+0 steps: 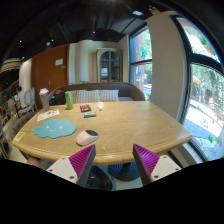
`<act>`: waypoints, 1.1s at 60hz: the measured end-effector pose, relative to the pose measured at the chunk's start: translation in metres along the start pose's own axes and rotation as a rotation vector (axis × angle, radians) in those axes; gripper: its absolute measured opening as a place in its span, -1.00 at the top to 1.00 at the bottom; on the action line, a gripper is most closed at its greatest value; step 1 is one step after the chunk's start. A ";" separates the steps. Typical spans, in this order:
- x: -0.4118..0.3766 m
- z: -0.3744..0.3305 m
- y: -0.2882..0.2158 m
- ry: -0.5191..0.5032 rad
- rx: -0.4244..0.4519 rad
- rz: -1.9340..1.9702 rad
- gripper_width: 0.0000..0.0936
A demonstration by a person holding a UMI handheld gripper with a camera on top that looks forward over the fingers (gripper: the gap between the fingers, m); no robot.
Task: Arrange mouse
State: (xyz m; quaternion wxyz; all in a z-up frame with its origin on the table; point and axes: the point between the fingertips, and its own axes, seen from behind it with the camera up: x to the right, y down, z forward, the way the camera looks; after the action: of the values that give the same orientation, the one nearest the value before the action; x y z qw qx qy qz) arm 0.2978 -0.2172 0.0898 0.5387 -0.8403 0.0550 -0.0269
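- One table [125, 125], round and wooden, filling the middle ground.
- One mouse [87, 137], white, at about 7 o'clock on the table, near its front rim.
- One blue mat [56, 128], round, at about 9 o'clock.
- One green bottle [68, 100], upright, at about 11 o'clock.
- One small dark box [86, 108], near 12 o'clock.
- One hand-held gripper [115, 160], its two magenta pads apart with nothing between them.
- Two windows [141, 60] at 1 to 3 o'clock.

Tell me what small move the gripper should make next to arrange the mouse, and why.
Probably ease forward and down toward the mouse. It sits untouched near the table's front edge, just beyond the left finger, beside the round blue mat. The gripper is open, holds nothing, and hangs short of the table, so closing the distance seems first.
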 end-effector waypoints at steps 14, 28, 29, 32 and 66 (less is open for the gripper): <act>-0.010 0.011 0.014 -0.010 -0.052 -0.028 -0.64; -0.006 0.018 0.024 -0.006 -0.063 -0.006 -0.65; -0.008 0.018 0.024 -0.012 -0.062 -0.007 -0.65; -0.017 0.025 0.027 -0.028 -0.057 -0.013 -0.64; -0.147 0.133 0.046 -0.172 -0.081 -0.047 -0.65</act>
State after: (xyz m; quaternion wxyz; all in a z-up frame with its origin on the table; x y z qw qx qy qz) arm 0.1631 -0.0989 -0.0055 0.5061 -0.8617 -0.0100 0.0352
